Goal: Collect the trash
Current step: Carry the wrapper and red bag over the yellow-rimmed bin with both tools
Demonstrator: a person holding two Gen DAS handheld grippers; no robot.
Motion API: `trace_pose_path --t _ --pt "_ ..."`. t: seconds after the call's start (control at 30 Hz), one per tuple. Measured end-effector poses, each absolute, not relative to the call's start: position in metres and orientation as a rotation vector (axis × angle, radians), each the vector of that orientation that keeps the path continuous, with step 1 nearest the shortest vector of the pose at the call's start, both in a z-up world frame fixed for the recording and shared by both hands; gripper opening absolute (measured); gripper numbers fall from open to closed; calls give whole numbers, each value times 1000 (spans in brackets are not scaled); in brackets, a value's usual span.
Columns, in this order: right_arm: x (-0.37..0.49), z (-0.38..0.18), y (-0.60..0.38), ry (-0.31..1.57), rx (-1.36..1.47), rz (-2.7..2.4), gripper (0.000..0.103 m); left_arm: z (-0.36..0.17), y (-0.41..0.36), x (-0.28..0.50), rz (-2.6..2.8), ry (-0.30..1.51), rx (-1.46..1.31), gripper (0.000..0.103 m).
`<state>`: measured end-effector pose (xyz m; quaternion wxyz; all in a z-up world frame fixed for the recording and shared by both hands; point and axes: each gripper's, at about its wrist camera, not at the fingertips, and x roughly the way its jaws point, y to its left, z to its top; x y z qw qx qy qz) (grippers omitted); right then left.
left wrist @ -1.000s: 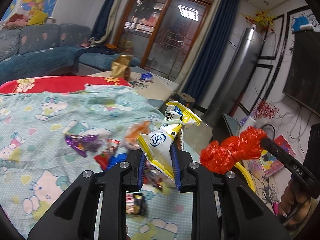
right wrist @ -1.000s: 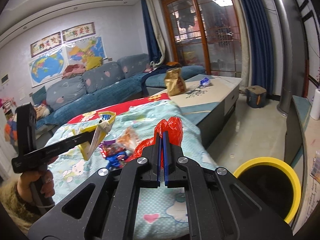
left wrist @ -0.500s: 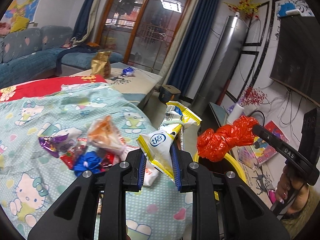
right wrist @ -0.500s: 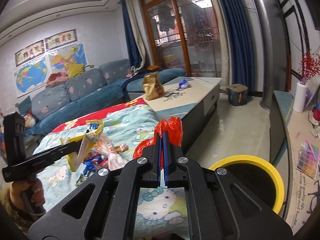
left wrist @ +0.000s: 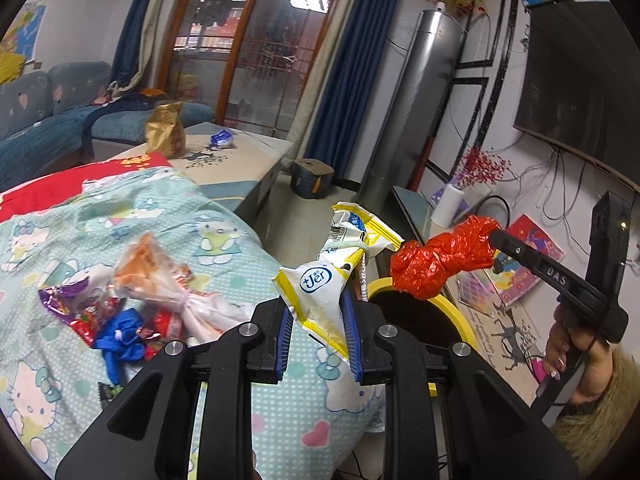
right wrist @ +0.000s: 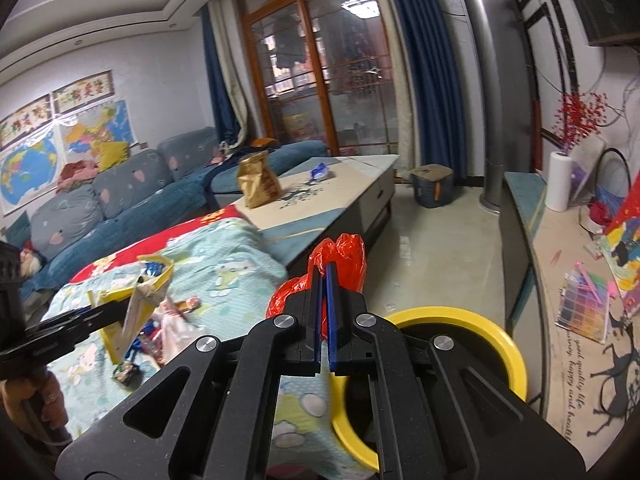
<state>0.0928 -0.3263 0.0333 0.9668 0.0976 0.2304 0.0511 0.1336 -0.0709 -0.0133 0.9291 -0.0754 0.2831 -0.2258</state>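
Note:
My left gripper (left wrist: 318,304) is shut on a yellow and white snack wrapper (left wrist: 328,280), held above the edge of the Hello Kitty cloth (left wrist: 200,240). My right gripper (right wrist: 324,276) is shut on a crumpled red plastic bag (right wrist: 344,260); the bag also shows in the left wrist view (left wrist: 440,256), just above the yellow-rimmed bin (left wrist: 460,316). The bin (right wrist: 460,320) sits on the floor right under my right gripper. Several wrappers (left wrist: 120,312) lie in a pile on the cloth.
A low table (right wrist: 340,184) behind the cloth holds a gold bag (right wrist: 258,180) and a blue wrapper (right wrist: 320,171). A grey sofa (right wrist: 120,184) stands at the back left. A TV bench (right wrist: 560,240) with papers runs along the right.
Both grippers have swung to the right with their loads, away from the wrapper pile and toward the yellow bin. The red bag now hangs over the bin's rim.

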Motion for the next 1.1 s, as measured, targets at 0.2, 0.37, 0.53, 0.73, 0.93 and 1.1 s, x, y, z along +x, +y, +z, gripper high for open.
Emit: trace_pose_path --t 0.2,0.37,0.53,0.73,0.93,1.1 --pt "93 30 -346 465 200 41 1 -16 -89 135 -500 588 -137 22" --pt "92 27 -365 467 212 -6 1 -20 -105 137 -527 598 -114 22" --pt "94 21 -382 479 237 -47 1 -24 -125 138 -558 611 -84 22" --pt "97 13 -400 492 245 -86 1 -32 -151 142 -589 637 -47 22" --pt "97 6 -414 511 259 -119 1 -41 -175 146 -616 653 -1 22" --pt "98 -1 -425 532 272 -144 1 -53 -197 149 -640 679 32 22"
